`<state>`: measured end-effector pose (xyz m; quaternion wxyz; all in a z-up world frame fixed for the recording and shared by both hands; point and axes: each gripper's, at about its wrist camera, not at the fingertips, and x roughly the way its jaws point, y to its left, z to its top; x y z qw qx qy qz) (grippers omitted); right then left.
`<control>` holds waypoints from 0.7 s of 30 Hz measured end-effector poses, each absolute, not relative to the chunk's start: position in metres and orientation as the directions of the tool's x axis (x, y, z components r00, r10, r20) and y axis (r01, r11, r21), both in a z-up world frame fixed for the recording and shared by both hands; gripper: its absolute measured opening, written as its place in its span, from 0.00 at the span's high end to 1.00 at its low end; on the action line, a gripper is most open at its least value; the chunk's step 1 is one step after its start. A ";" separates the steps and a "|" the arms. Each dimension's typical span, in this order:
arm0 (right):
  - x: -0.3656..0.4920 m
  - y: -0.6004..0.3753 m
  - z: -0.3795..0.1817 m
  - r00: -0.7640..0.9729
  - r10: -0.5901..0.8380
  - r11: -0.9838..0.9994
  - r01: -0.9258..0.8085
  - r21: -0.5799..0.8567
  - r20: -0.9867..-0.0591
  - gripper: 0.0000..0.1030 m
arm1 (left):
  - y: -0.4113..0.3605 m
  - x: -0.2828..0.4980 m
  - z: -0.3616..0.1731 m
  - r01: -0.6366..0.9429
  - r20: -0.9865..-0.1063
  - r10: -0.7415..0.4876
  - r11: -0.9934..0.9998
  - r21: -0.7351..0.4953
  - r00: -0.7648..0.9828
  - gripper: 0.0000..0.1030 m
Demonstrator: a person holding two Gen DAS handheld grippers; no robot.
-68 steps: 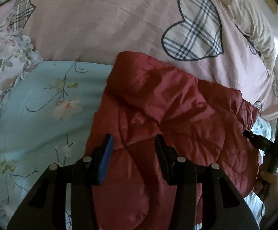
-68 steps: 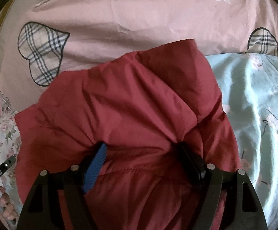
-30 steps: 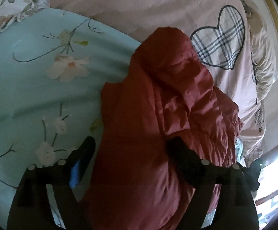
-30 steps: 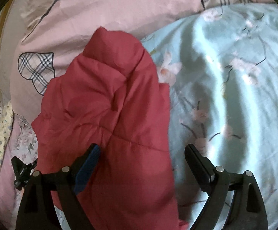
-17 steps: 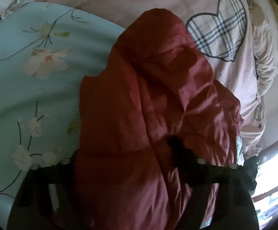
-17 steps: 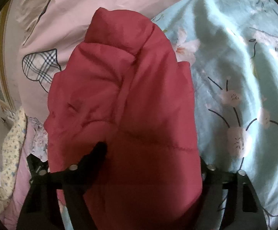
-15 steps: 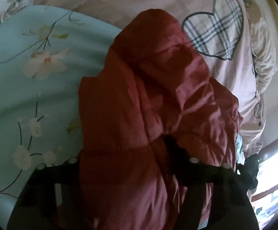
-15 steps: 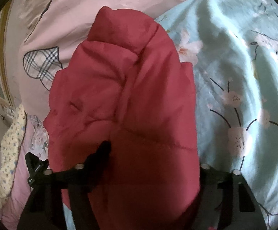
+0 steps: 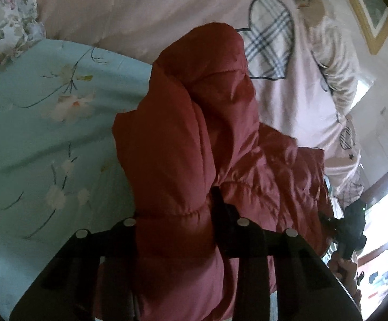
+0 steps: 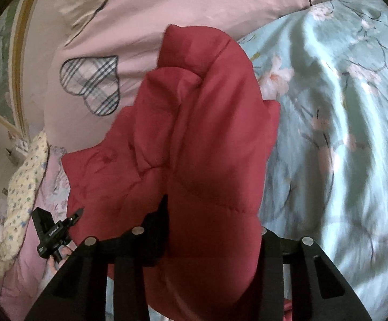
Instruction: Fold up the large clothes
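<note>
A red quilted puffer jacket [image 9: 194,123] lies bunched on the bed, its far end reaching the pink duvet. In the left wrist view my left gripper [image 9: 175,208] has a thick fold of the jacket between its jaws, which are closing and pinch it. Its right finger [image 9: 219,203] shows and the left one is hidden behind the fabric. In the right wrist view my right gripper [image 10: 212,214] is closing on another fold of the red jacket [image 10: 207,133]. Its left finger [image 10: 163,211] presses into the fabric and the right one is covered.
A teal floral sheet [image 9: 33,133] [image 10: 341,133] covers the bed. A pink duvet with plaid hearts [image 9: 271,50] [image 10: 92,85] lies beyond the jacket. A pale flowered cloth [image 10: 20,187] sits at the bed's side. A framed picture [image 9: 368,13] hangs behind.
Both grippers stood wide open astride the jacket. Their jaws have since closed onto folds of it, and both have risen a little, bunching the fabric up.
</note>
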<state>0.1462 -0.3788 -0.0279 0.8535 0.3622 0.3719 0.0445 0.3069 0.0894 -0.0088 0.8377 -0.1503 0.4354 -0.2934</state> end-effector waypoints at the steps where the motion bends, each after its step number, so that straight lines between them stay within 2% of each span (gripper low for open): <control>1: 0.141 -0.376 -0.027 0.718 0.349 0.736 0.189 0.651 -0.603 0.62 | 0.093 0.300 -0.007 0.366 -0.639 -0.627 0.779 -0.509 0.447 0.70; 14: 0.021 -0.334 -0.032 0.698 0.422 0.695 0.161 0.700 -0.579 0.62 | 0.148 0.190 -0.016 0.385 -0.646 -0.658 0.752 -0.535 0.387 0.70; 21: -0.002 -0.329 -0.047 0.705 0.419 0.673 0.182 0.717 -0.572 0.61 | 0.155 0.172 -0.025 0.376 -0.661 -0.647 0.761 -0.528 0.380 0.70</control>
